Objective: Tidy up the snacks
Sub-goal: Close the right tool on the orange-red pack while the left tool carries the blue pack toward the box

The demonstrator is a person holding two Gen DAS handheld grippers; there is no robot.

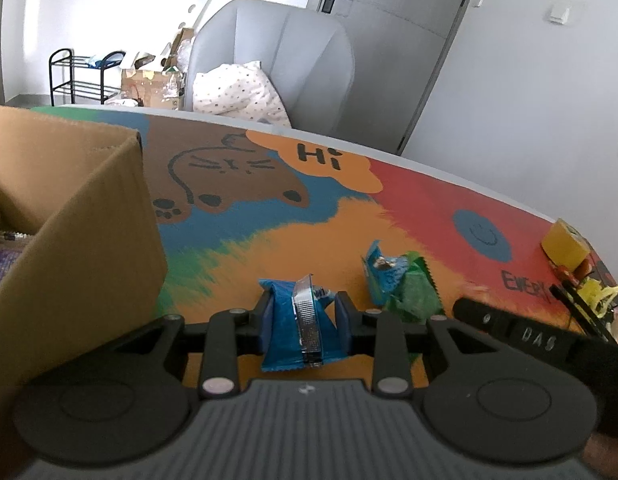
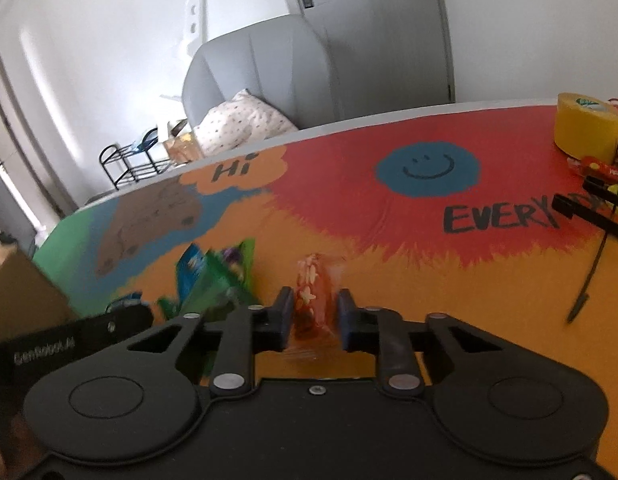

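Note:
My left gripper (image 1: 305,302) is shut on a blue snack packet (image 1: 285,332) with a silver seam, held just above the colourful table mat (image 1: 269,248). In the right wrist view my right gripper (image 2: 315,298) is shut on a small red-orange snack packet (image 2: 309,280), which looks blurred. Between the two grippers a blue packet (image 1: 383,276) and a green packet (image 1: 415,292) lie together on the mat; the right wrist view shows the same green packet (image 2: 225,280) left of my right gripper. An open cardboard box (image 1: 81,240) stands close on the left of my left gripper.
A yellow tape roll (image 2: 587,128) sits at the table's far right with small red and yellow items and black straps (image 2: 597,216) beside it. Beyond the table's far edge stands a grey armchair (image 1: 277,56) with a dotted pillow. A black rack (image 1: 69,76) stands by the wall.

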